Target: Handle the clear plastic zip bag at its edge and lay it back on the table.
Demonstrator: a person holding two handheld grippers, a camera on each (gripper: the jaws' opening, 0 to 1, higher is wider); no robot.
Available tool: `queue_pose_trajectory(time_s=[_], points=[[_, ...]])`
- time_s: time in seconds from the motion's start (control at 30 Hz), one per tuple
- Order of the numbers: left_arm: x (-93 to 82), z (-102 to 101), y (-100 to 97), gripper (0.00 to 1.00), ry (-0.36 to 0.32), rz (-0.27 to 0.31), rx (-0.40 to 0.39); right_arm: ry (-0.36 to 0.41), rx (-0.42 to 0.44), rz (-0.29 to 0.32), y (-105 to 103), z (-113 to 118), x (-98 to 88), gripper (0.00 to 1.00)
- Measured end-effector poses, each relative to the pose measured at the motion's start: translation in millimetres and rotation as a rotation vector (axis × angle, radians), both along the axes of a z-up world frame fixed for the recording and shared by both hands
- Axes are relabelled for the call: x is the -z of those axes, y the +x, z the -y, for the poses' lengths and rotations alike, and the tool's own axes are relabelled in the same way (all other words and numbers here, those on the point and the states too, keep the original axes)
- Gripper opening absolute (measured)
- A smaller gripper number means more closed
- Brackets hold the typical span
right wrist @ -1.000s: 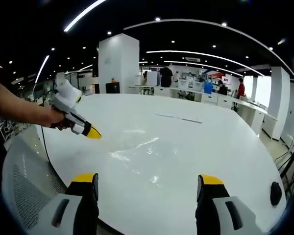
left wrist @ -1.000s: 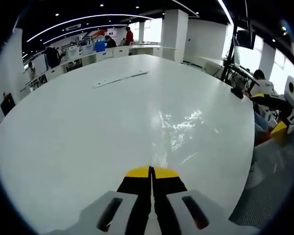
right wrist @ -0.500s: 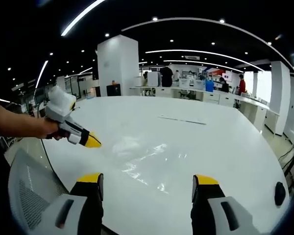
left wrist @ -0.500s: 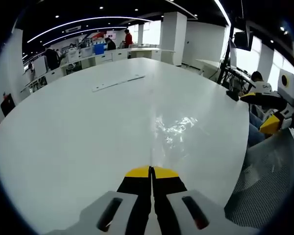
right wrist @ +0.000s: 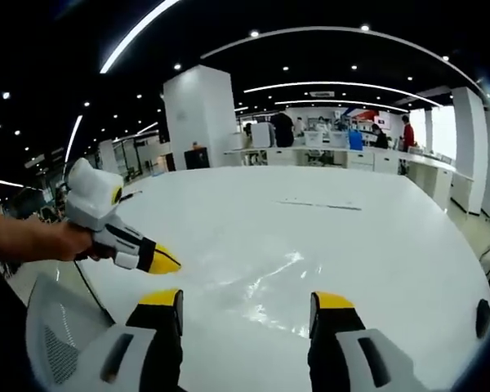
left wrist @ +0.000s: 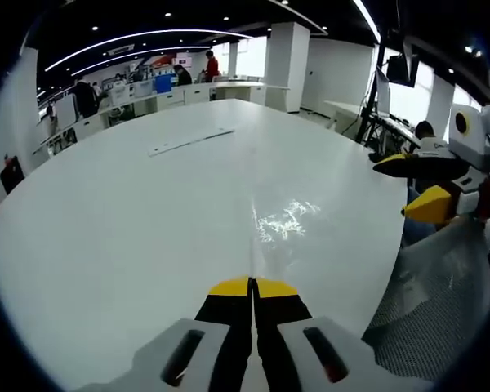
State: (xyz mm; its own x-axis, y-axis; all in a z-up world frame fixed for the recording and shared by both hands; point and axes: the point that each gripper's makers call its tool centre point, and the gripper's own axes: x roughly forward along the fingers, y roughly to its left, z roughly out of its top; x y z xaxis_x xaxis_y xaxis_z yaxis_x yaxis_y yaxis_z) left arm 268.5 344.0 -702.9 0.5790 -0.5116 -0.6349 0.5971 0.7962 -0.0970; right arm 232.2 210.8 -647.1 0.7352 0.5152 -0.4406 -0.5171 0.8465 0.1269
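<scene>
Bag [left wrist: 284, 219] of clear plastic lies flat on the white tabletop [left wrist: 131, 220] near its edge, ungripped. Left gripper [left wrist: 252, 287] hovers pinched closed and empty; right gripper [right wrist: 245, 300] gapes wide, empty. Judged step: the approach; next, lower onto the bag's edge and pinch.

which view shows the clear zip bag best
The left gripper view. The clear zip bag lies flat on the white table ahead of the shut left claw, its crinkled glare well clear of the jaws. In the right gripper view the bag sits low between the open right claw's jaws, partly cut off.
</scene>
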Motion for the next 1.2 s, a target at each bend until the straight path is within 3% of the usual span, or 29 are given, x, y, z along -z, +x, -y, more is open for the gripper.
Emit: queue_pose_trajectory(time_s=[0.67, 1.2], points=[[-14.9, 17.8, -15.2, 0.00, -0.010, -0.002, 0.049, 0.095, -0.006, -0.071, 6.3, -21.2, 6.1, 0.48], [-24.9, 26.1, -22.7, 0.00, -0.030, 0.009, 0.073, 0.125, -0.024, -0.095, 12.2, -41.5, 7.0, 0.46]])
